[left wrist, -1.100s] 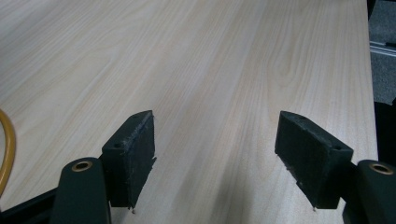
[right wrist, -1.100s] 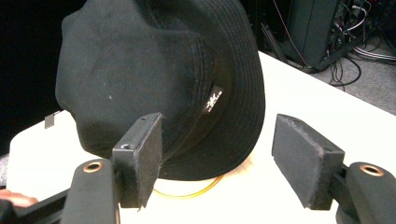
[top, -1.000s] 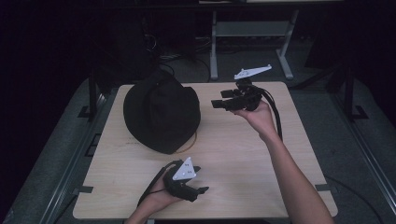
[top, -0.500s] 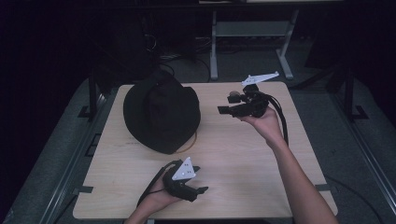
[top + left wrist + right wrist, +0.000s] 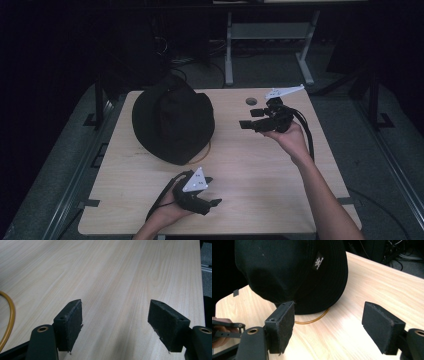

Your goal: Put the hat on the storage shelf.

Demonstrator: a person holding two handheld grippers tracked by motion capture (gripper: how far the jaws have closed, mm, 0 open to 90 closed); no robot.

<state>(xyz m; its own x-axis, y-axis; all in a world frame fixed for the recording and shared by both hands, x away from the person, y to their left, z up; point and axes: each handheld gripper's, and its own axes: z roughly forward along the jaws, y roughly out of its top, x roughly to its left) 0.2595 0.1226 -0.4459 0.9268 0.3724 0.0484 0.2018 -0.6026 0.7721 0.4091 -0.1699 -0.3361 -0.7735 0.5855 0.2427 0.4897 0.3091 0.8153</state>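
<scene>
Nearest the person, the left gripper rests low on the wooden table, jaws spread wide with only bare tabletop between them. Farther off, the right gripper is held above the table, its jaws just opening wider, empty, aimed at the black hat. The hat lies on the table's far left, an orange cord curling from under its brim.

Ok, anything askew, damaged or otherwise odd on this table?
One small thing: a thin yellow-orange cord loop pokes out from under the near brim of the black fabric bucket hat onto the light wooden table. Nothing looks spilled or damaged.
</scene>
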